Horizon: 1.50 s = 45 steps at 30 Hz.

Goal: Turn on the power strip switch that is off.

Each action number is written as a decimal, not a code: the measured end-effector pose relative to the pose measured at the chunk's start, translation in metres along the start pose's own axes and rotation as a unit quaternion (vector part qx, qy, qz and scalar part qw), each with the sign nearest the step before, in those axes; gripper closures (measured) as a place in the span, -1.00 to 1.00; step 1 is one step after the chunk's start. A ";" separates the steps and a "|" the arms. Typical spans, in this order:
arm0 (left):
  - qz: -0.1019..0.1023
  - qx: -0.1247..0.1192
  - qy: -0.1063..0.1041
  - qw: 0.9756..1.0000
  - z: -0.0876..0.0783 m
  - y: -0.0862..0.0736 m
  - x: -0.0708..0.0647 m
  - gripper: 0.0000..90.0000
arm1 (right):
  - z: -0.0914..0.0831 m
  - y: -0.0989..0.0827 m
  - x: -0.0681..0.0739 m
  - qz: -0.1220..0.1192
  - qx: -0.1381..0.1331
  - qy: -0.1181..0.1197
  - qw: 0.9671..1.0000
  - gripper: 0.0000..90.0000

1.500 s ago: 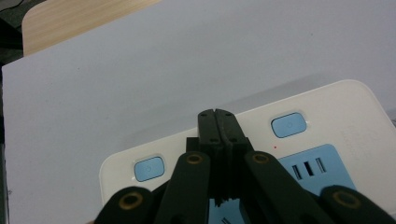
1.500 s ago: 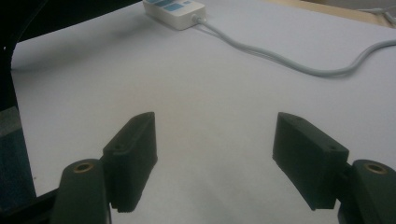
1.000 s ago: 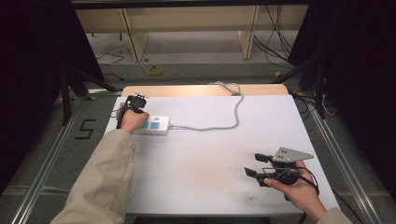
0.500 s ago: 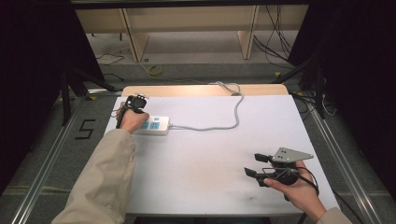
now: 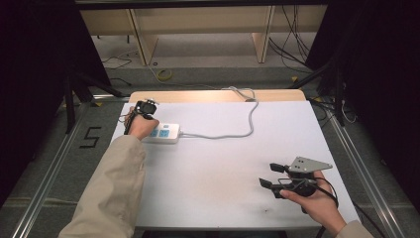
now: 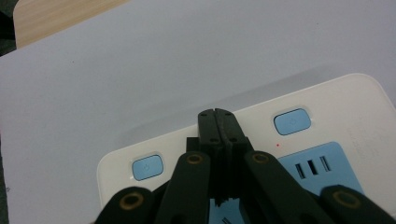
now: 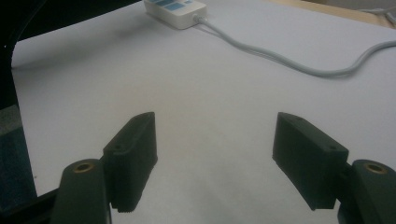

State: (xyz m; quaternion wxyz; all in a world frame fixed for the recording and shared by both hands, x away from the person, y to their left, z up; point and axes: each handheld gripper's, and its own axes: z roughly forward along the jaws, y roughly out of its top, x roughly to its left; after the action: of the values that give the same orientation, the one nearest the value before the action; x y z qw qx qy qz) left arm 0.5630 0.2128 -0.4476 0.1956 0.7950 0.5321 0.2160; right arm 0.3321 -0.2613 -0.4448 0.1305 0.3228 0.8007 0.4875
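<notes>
From the high view, a white power strip (image 5: 163,133) lies near the far left corner of the white bench (image 5: 223,163), its grey cable (image 5: 233,130) curling rightward and then back over the far edge. The left tool (image 5: 143,110) sits at the strip's left end, held by a hand (image 5: 141,125) in a beige sleeve (image 5: 111,193) that partly covers that end. The right tool (image 5: 270,176) hovers near the front right of the bench, well apart from the strip, with its jaws spread and nothing between them.

In the left gripper view, the left tool (image 6: 218,119) has its jaws clenched together, holding nothing. Their joined tips lie over the top face of the power strip (image 6: 345,112), between two blue push buttons (image 6: 147,167) (image 6: 292,121) and just beside a blue socket panel (image 6: 310,165). Whether the tips press on the casing cannot be told.

In the right gripper view, the right tool (image 7: 215,140) is released, its two black jaws standing wide over bare bench (image 7: 210,93). The power strip (image 7: 175,9) lies far ahead at the upper edge, the cable (image 7: 289,60) trailing off to the right.
</notes>
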 end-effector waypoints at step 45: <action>-0.014 -0.063 -0.042 0.997 -0.056 -0.015 -0.013 0.16 | 0.000 0.001 0.001 -0.004 0.001 0.001 1.000 -0.31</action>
State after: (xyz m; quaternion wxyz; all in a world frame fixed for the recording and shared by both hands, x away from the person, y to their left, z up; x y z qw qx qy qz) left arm 0.5170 0.2108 -0.4111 0.2703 0.7821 0.5198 0.2123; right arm 0.3317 -0.2600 -0.4438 0.1315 0.3198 0.8023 0.4865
